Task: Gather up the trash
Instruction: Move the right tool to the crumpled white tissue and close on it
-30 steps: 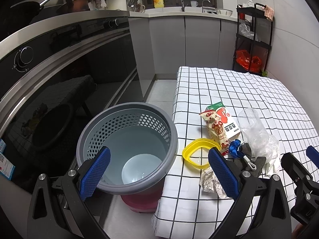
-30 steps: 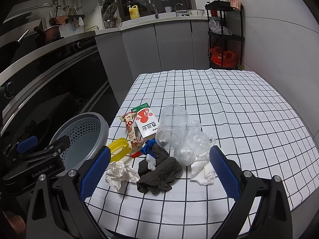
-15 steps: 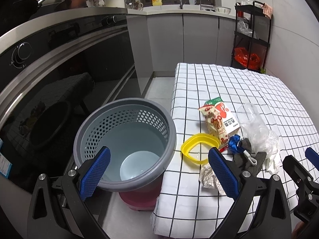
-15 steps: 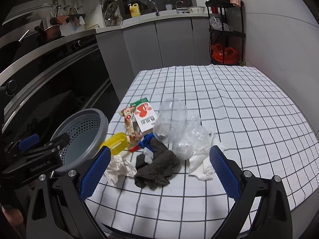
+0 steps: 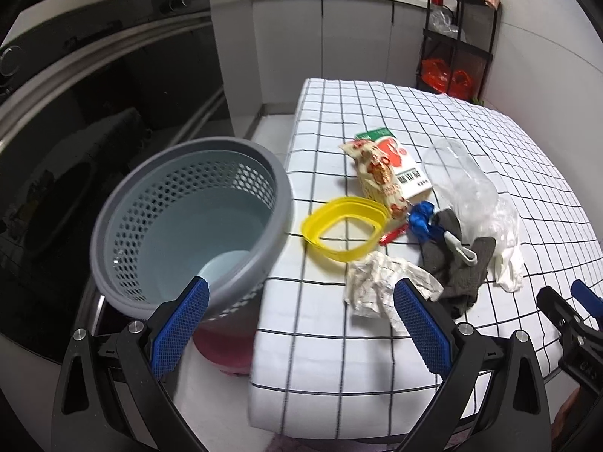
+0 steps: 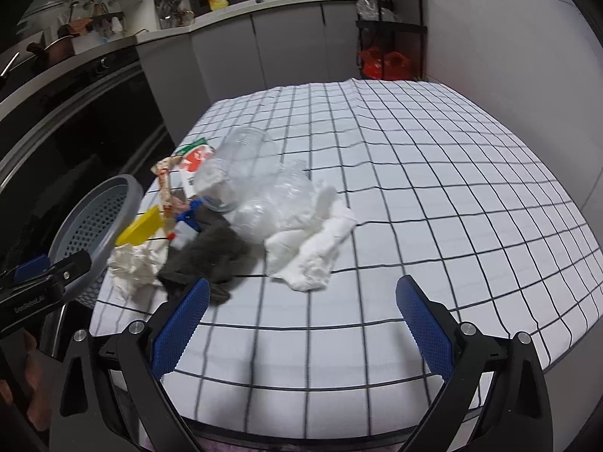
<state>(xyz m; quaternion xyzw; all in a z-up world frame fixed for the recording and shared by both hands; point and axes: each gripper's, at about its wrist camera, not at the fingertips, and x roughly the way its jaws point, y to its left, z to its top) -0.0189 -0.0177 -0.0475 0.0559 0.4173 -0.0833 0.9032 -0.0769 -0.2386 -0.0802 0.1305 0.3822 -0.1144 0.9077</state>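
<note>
A pile of trash lies at the near left of the checked table (image 5: 377, 113): a yellow plastic ring (image 5: 345, 228), crumpled paper (image 5: 380, 286), a dark grey cloth (image 5: 456, 263), a clear plastic cup (image 5: 458, 173), a red-and-white carton (image 5: 399, 164), a snack wrapper (image 5: 380, 177) and a white tissue (image 6: 312, 245). A grey perforated bin (image 5: 188, 226) stands beside the table's left edge. My left gripper (image 5: 299, 326) is open and empty, above the table's edge between bin and paper. My right gripper (image 6: 301, 324) is open and empty, just short of the tissue and cloth (image 6: 207, 260).
Dark oven fronts and grey cabinets (image 5: 320, 37) run along the left and back. A black shelf rack (image 5: 458, 34) with red bags stands at the far right by the wall. A pink base (image 5: 226, 350) shows under the bin.
Both grippers have moved forward and to the right, closer to the trash pile. The bin has slid left in both views. Both stay open and empty.
</note>
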